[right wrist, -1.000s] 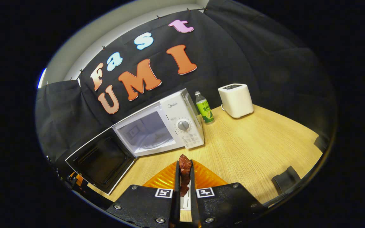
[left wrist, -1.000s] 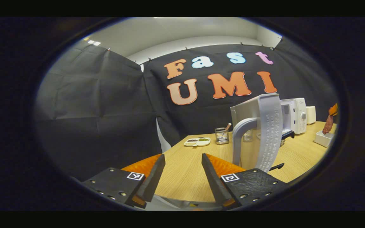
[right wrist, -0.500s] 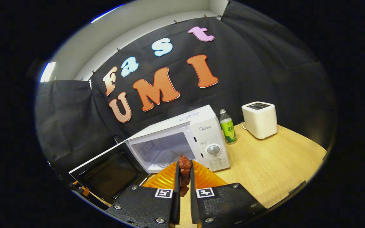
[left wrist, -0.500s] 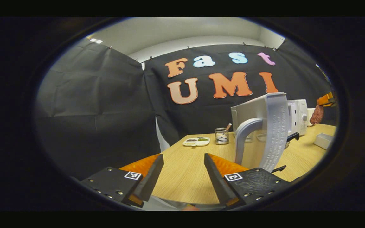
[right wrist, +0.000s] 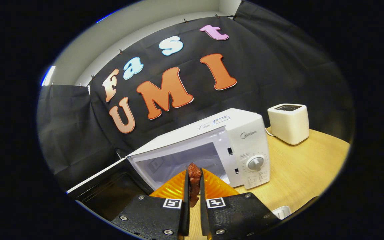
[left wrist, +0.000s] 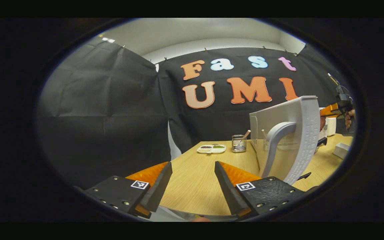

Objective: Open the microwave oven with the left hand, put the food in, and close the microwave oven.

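In the right gripper view, the right gripper (right wrist: 192, 180) was closed on a lumpy, dark reddish-brown piece of food (right wrist: 194, 178), both fingers pressed flat against its sides so that its knobbly top stood above the tips. It hung just in front of the microwave oven (right wrist: 242, 140), a boxy white appliance with a round dial, whose smooth pale cavity (right wrist: 182, 160) stood exposed. The door (right wrist: 107, 186) was swung wide to the left, its dark inner panel facing up toward the camera. A rounded cream toaster (right wrist: 288, 122) sat well apart to the right on the wood-grain table (right wrist: 305, 166). In the left gripper view, the left gripper (left wrist: 192, 181) was spread wide with nothing between its fingers, hovering above the table beside the door's curved, arched handle (left wrist: 277, 143). Farther off lay a shallow divided dish (left wrist: 211, 148) and a wire-mesh holder (left wrist: 239, 143) with utensils.
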Tool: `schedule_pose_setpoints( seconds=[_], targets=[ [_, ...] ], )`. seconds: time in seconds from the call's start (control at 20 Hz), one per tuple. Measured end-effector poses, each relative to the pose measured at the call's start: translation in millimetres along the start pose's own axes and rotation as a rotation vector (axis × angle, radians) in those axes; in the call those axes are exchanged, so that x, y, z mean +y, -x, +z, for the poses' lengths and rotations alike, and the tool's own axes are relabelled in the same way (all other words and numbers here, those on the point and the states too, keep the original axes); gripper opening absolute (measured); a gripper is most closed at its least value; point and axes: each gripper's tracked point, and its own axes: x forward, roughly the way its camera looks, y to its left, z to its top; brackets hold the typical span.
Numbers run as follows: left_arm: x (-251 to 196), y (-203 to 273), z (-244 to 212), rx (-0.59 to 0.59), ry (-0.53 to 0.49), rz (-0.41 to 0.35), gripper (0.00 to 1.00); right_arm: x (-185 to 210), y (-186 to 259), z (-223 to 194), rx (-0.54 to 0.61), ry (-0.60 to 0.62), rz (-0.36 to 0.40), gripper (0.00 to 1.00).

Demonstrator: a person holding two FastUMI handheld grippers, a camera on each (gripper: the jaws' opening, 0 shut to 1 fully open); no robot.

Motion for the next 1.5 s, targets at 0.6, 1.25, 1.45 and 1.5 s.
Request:
schedule_pose_setpoints(
  seconds=[0.6, 1.25, 1.45, 1.5],
  targets=[
    [35, -3, -13, 0.014, -0.001, 0.056, 0.79, 4, -107, -37, -0.056, -0.183, -0.085, 0.13],
    [37, -9, -7, 0.001, 0.01, 0.051, 0.79, 2, -171, -73, -0.088, -0.236, -0.174, 0.13],
    [37, -7, -4, -0.005, 0.006, 0.048, 0.8, -2, -172, -75, -0.13, -0.168, -0.212, 0.13],
    [37, -6, -3, -0.006, 0.005, 0.049, 0.8, -2, -175, -75, -0.137, -0.153, -0.214, 0.14]
  ],
)
